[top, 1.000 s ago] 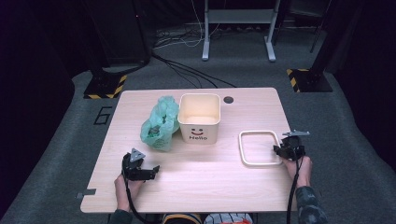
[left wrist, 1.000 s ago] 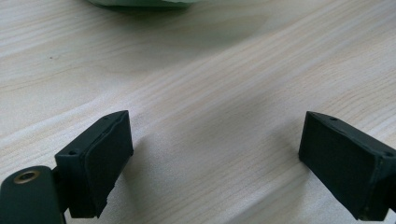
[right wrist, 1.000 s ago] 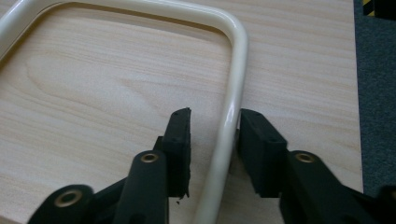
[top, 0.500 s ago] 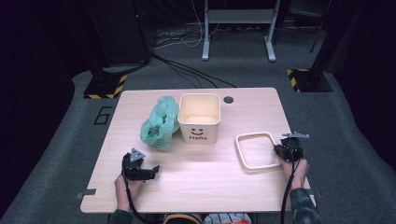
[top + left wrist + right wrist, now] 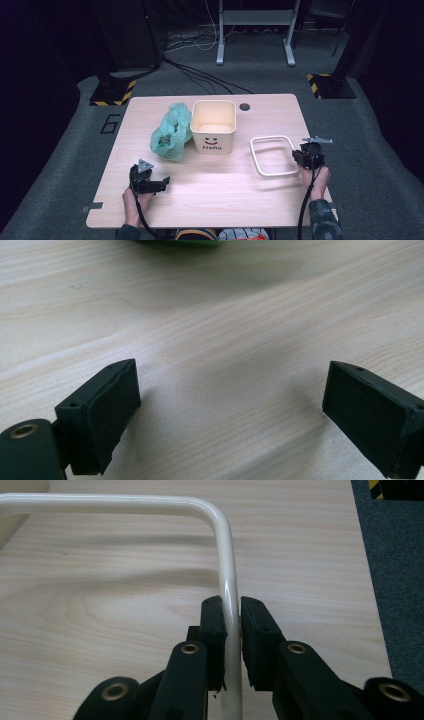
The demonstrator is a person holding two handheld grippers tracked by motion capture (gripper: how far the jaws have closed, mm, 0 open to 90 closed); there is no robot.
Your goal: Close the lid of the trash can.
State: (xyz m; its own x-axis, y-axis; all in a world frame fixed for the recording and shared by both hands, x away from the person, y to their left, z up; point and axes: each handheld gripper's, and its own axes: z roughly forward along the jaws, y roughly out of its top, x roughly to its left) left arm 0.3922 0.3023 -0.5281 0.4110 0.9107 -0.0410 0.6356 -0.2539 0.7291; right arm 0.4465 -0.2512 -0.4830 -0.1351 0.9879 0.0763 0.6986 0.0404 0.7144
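A white rounded-rectangle frame (image 5: 256,157) lies on the wooden table (image 5: 210,200), right of a cream bin (image 5: 213,127) printed with a smiley and "Hello". My right gripper (image 5: 299,156) holds the frame's right bar. In the right gripper view its jaws (image 5: 232,602) have just been closing and now press on that bar (image 5: 220,520) from both sides. My left gripper (image 5: 160,182) rests on the table near the front left. Its jaws (image 5: 232,385) stand wide apart over bare wood, with nothing between them.
A crumpled green plastic bag (image 5: 172,132) leans against the bin's left side, and its edge (image 5: 175,241) shows at the top of the left gripper view. A round cable hole (image 5: 244,106) sits near the far edge. The table's right edge (image 5: 372,605) is close to the right gripper.
The right gripper's jaws have closed onto the frame's right bar, and the frame has shifted slightly to the left. The left gripper has stayed where it was.
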